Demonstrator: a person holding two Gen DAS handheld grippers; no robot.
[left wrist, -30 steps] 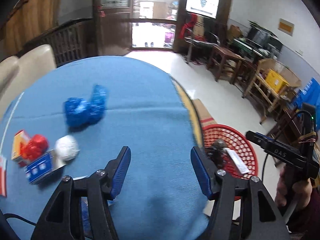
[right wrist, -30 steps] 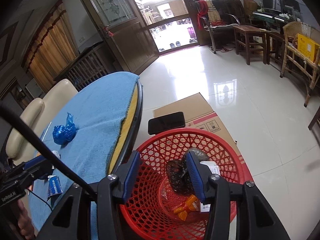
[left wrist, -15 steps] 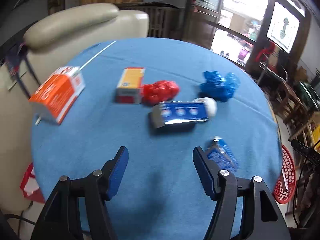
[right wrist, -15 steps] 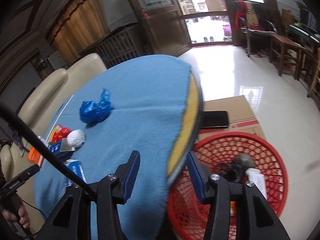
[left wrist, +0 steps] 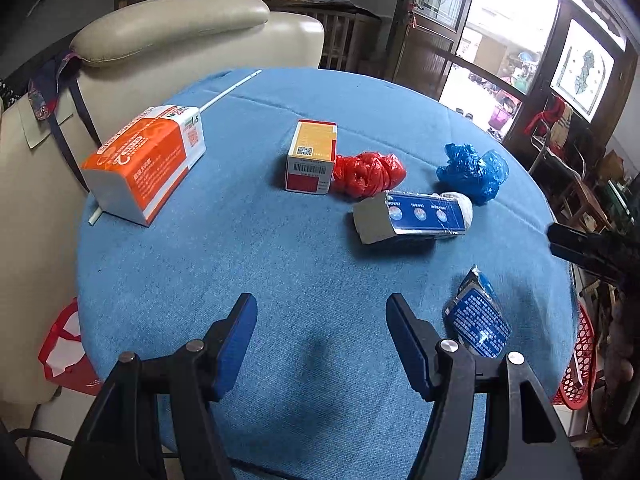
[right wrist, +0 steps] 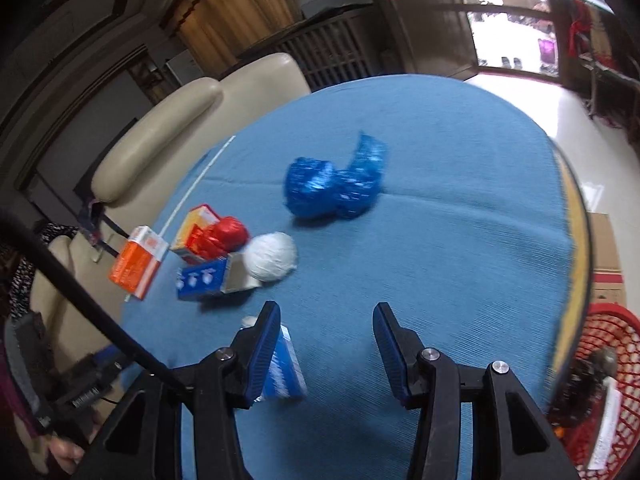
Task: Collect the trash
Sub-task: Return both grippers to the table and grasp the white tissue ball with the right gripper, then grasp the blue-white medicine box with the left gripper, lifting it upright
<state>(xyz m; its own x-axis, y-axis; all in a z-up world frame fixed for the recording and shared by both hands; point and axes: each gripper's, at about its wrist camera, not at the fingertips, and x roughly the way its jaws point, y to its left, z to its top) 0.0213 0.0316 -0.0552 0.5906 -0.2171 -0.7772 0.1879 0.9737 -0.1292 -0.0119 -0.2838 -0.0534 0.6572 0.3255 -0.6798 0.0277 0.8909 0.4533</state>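
Both grippers hang empty over the round blue-clothed table (left wrist: 280, 248), the left gripper (left wrist: 320, 320) spread wide, the right gripper (right wrist: 326, 328) gaping, near what looks like a blurred flat blue packet (right wrist: 286, 364), beyond them a crumpled blue plastic bag (right wrist: 332, 188), the red mesh basket (right wrist: 612, 344) beside the table.

A home living room: a cream leather armchair (left wrist: 168, 36) at ten o'clock of the blue-clothed round table (left wrist: 280, 264), curtains, and glazed wooden doors (left wrist: 436, 12) at two o'clock.

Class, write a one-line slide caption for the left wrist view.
Open left claw above a blue table strewn with boxes and crumpled bags.
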